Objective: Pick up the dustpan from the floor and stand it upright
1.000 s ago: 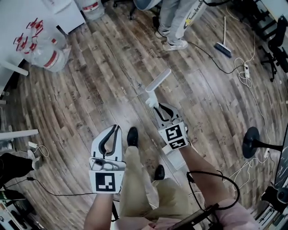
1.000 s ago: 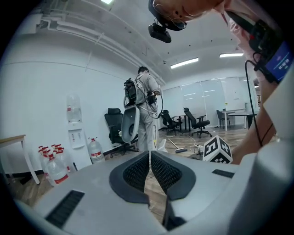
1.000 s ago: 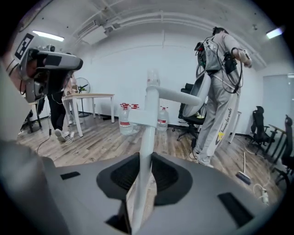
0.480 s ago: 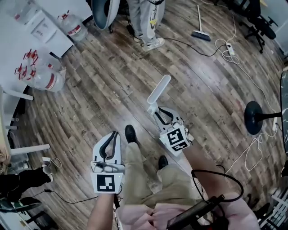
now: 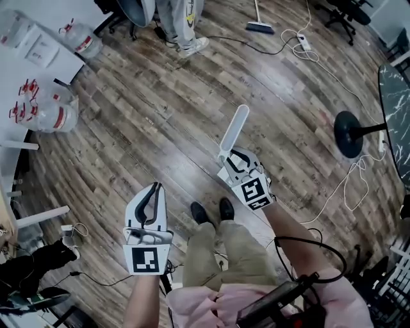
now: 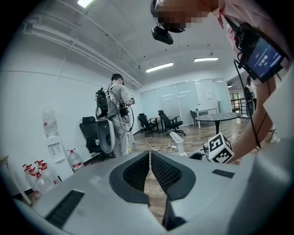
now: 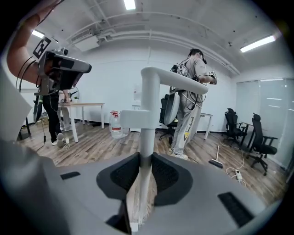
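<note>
My right gripper (image 5: pixel 232 159) is shut on the stem of the white dustpan handle (image 5: pixel 234 130), which sticks out past the jaws over the wood floor. In the right gripper view the handle (image 7: pixel 147 114) runs straight up between the black pads of the right gripper (image 7: pixel 142 158) to a bent grip at the top. The pan end is hidden under the gripper and my arm. My left gripper (image 5: pixel 155 189) hangs apart at the left, shut on nothing. From the left gripper (image 6: pixel 150 155), the handle (image 6: pixel 177 142) shows beside the right gripper's marker cube.
A person (image 5: pixel 180 22) stands at the far end beside an office chair (image 5: pixel 133 9). A broom (image 5: pixel 255 22), a cable with a power strip (image 5: pixel 302 42) and a black round stand base (image 5: pixel 346 134) lie to the right. Water bottles (image 5: pixel 46 116) are at left. My shoes (image 5: pixel 212 212) are between the grippers.
The right gripper has kept its hold and lifted the dustpan, and the handle now points more steeply away. My feet have come together; the left gripper has stayed shut.
</note>
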Demonstrator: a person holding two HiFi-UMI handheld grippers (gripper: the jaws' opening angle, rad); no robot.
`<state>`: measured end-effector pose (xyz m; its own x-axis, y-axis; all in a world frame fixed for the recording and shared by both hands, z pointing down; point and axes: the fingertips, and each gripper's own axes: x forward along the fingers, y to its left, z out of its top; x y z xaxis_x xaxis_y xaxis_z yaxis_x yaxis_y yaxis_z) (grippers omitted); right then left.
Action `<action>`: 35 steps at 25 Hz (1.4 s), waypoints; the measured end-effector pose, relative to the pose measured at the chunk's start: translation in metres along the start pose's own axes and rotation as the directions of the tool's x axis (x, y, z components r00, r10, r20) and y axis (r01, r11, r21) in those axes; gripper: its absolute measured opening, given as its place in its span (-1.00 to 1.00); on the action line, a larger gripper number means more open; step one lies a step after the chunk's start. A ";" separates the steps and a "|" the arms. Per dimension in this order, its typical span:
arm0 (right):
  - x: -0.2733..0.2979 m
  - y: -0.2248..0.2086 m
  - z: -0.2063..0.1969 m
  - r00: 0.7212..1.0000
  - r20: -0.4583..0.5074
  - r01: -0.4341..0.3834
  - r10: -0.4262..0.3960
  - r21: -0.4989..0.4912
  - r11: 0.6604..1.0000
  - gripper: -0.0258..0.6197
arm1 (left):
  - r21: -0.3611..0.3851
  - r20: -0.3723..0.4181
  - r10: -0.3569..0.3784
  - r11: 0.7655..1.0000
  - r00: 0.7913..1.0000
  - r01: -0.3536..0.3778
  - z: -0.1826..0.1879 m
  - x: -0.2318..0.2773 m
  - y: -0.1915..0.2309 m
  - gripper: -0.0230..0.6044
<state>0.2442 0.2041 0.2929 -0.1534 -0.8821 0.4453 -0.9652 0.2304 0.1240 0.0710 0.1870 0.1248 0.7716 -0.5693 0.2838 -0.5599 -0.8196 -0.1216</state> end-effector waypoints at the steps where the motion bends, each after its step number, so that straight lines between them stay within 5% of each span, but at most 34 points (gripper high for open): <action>1: -0.008 -0.001 -0.004 1.000 -0.004 0.015 -0.015 0.006 1.000 -0.65 | 0.004 -0.005 -0.008 1.000 1.000 0.008 -0.002 -0.005 -0.003 -0.85; 16: -0.090 -0.001 -0.054 0.983 -0.135 0.132 -0.125 0.048 0.990 -0.64 | 0.082 0.064 -0.094 0.993 0.993 0.089 0.047 -0.046 -0.043 -0.85; 35: -0.158 0.014 -0.064 0.972 -0.212 0.132 -0.099 0.146 0.980 -0.43 | 0.111 0.175 -0.086 0.991 0.981 0.068 0.108 -0.089 -0.077 -0.85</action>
<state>0.2681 0.3729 0.2807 -0.0086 -0.7935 0.6085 -0.9975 0.0496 0.0505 0.0781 0.2934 0.0058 0.8579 -0.4989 0.1229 -0.4694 -0.8583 -0.2073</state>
